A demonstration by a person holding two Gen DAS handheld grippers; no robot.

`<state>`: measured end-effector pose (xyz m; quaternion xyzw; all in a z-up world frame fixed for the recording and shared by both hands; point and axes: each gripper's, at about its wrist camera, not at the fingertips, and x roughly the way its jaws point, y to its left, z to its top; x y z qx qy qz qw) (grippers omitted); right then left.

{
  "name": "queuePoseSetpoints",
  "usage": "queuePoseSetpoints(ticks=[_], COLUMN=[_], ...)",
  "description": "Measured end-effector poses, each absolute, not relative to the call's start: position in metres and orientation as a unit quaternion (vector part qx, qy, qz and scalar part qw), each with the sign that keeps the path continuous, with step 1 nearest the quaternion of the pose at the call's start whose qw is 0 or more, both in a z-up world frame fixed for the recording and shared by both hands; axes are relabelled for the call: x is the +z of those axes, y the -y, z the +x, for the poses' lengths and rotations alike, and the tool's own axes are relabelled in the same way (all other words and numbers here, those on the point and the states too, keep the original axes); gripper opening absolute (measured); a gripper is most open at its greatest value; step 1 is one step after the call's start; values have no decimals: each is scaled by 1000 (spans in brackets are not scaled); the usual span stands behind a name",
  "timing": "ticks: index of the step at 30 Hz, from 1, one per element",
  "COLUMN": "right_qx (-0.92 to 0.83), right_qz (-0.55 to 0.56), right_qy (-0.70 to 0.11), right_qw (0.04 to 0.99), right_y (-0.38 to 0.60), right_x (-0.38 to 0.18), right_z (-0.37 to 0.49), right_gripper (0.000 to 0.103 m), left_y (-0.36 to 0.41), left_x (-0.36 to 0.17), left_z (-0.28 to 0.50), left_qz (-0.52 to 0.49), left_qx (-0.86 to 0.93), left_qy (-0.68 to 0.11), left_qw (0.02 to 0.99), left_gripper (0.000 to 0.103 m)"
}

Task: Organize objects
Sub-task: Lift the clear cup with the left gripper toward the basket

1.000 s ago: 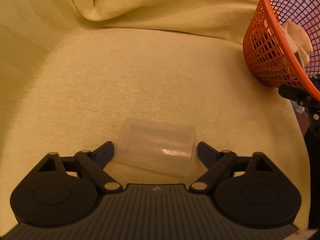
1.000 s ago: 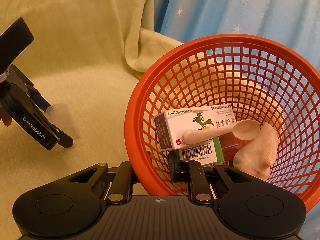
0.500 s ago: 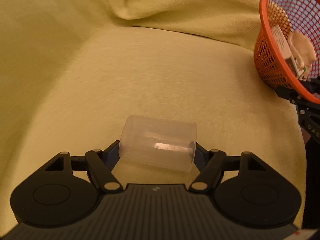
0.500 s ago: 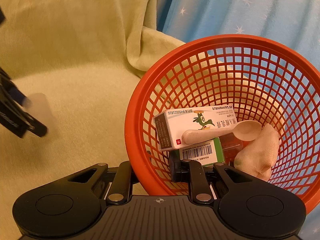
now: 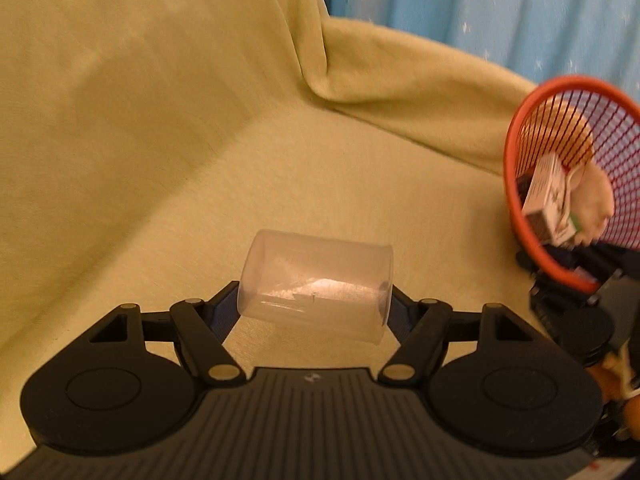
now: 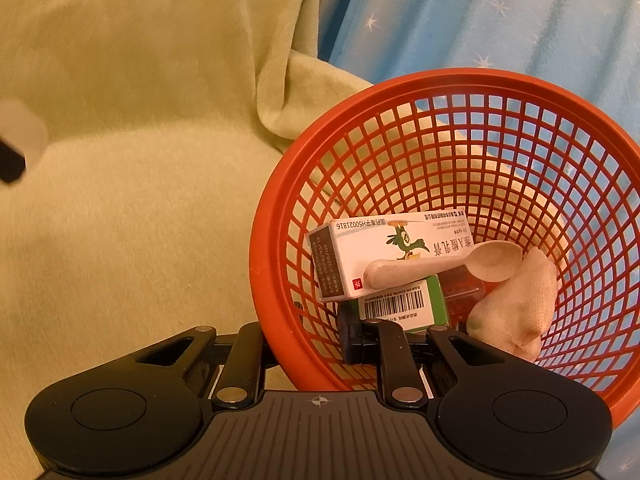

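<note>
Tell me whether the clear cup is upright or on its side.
On its side: the clear cup lies crosswise between the left gripper fingers, one at each end.

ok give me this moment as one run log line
left tongs: shut on clear cup, lifted off yellow blanket | right tongs: clamped on orange basket rim | basket: boxes, spoon, cloth | next: cup to basket

Clear cup: thin translucent plastic, smooth, with a soft glossy streak along its side. Basket: orange-red moulded plastic mesh, smooth with a slight sheen. Inside the basket, medicine box: printed white cardboard, satin finish; spoon: cream, matt, looks plastic; pouch: coarse woven cloth, off-white. Beneath the basket, cover: yellow-green plush fabric, matt, short nap. Behind the basket, curtain: blue cloth, star-printed.
</note>
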<state>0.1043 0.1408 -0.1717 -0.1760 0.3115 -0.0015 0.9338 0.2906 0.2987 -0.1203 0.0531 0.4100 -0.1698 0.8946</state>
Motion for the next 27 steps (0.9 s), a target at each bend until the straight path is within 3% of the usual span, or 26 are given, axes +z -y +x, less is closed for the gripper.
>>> queuePoseSetpoints(ticks=[9, 27], right_qx=[0, 0], right_qz=[-187, -183], right_qy=[-312, -311], right_qw=[931, 932], right_y=[-139, -143], right_x=[-173, -172], right_z=[101, 103], right_gripper=[15, 15], left_y=[-291, -261], left_x=[-87, -70], left_z=[277, 276], left_qz=[38, 61], left_qx=[-169, -210], left_qy=[-381, -365], left_qw=[908, 905], left_gripper=[69, 69])
